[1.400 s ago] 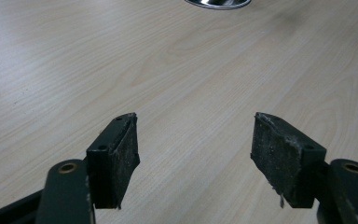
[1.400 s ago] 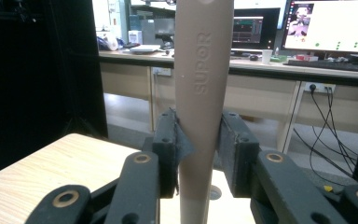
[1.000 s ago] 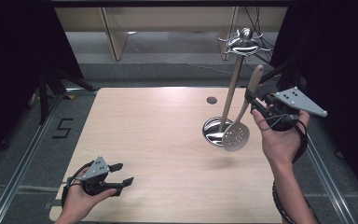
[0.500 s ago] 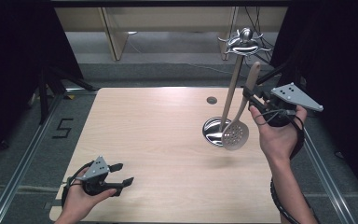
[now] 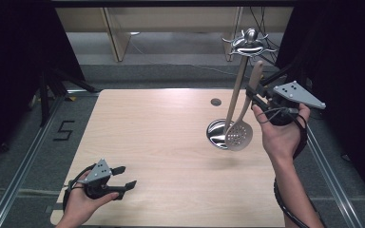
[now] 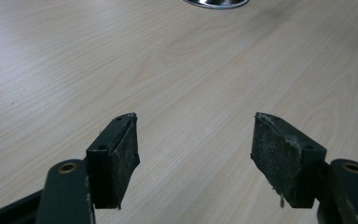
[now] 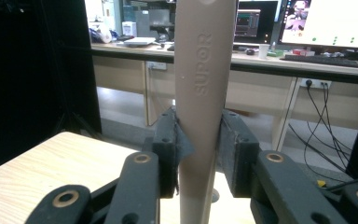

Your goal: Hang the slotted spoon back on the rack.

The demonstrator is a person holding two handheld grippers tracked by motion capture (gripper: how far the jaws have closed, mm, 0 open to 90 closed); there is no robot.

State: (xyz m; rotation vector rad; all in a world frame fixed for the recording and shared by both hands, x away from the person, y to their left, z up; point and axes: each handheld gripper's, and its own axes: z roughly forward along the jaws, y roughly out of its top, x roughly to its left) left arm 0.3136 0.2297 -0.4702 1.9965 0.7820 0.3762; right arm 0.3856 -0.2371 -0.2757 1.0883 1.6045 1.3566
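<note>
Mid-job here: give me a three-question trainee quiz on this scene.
1. True or false: the right gripper is shut on the skimmer.
2. What is between the left gripper's jaws? A) a spoon B) nothing C) a cloth
3. The skimmer's perforated head hangs over which thing on the table?

Key: 1 true. 2 B; the jaws stand open over bare wood. 3 The rack's round base.

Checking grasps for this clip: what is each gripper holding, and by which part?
The right gripper clamps the slotted spoon by its handle, bowl hanging down. The left gripper holds nothing.
</note>
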